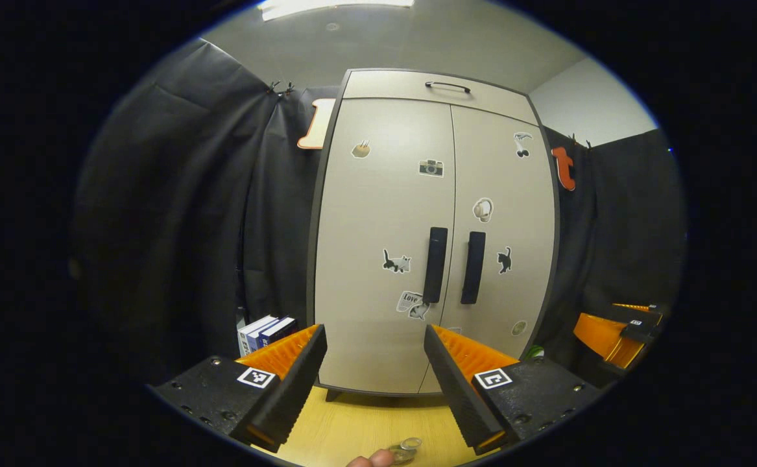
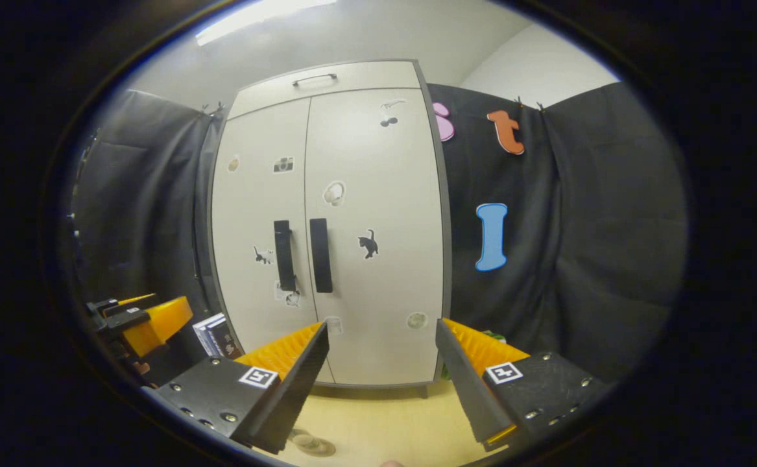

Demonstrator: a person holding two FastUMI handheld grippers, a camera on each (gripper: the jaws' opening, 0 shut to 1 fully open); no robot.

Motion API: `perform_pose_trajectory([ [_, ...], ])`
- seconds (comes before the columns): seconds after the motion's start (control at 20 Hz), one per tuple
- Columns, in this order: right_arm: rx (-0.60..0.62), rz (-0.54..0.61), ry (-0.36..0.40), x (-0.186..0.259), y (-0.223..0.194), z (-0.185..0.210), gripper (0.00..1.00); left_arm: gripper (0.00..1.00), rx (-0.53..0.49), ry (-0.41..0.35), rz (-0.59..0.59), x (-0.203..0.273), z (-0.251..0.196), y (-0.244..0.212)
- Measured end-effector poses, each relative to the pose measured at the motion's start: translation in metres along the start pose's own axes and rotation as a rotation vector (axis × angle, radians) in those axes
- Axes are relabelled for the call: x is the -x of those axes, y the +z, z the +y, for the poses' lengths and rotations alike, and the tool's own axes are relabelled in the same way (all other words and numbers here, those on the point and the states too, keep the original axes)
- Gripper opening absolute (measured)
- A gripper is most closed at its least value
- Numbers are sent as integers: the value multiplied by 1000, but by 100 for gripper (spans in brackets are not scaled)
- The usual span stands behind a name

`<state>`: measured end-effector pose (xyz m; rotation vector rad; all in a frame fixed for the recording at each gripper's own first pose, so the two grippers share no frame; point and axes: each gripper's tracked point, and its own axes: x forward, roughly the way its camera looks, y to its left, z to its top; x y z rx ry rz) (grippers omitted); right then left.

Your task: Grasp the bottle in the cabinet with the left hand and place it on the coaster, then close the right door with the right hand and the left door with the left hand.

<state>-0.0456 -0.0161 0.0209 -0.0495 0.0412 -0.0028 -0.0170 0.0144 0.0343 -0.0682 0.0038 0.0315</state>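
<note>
The cabinet (image 1: 436, 233) is seen standing on the pale wooden worktop (image 1: 365, 425), against the black cloth wall. Both doors are shut: the left door (image 1: 384, 214) and the right door (image 1: 504, 220) meet at the centre seam, each fitted with an upright dark handle (image 1: 435, 264) just beside that seam. Small stickers are scattered over both door faces, and a drawer with a slim handle is set above the doors. The bottle cannot be located; with the doors shut, the cabinet interior is hidden.

The left claw (image 1: 373, 363) is held wide, with nothing between its fingers, and is aimed at the lower part of the cabinet. The right claw (image 2: 381, 363) is likewise held wide and unloaded, facing the cabinet (image 2: 329, 227) from slightly to the right.

A small round glassy object (image 1: 406, 447) is seen on the worktop at the bottom edge of the left gripper view, touched by a fingertip; whether it is the coaster cannot be told. A few books (image 1: 264, 332) are stood left of the cabinet base.
</note>
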Motion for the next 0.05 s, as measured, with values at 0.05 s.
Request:
perform_pose_trajectory([
  [0.05, 0, 1, 1, 1, 0, 1, 100, 96, 0, 2, 1, 0, 1, 0],
])
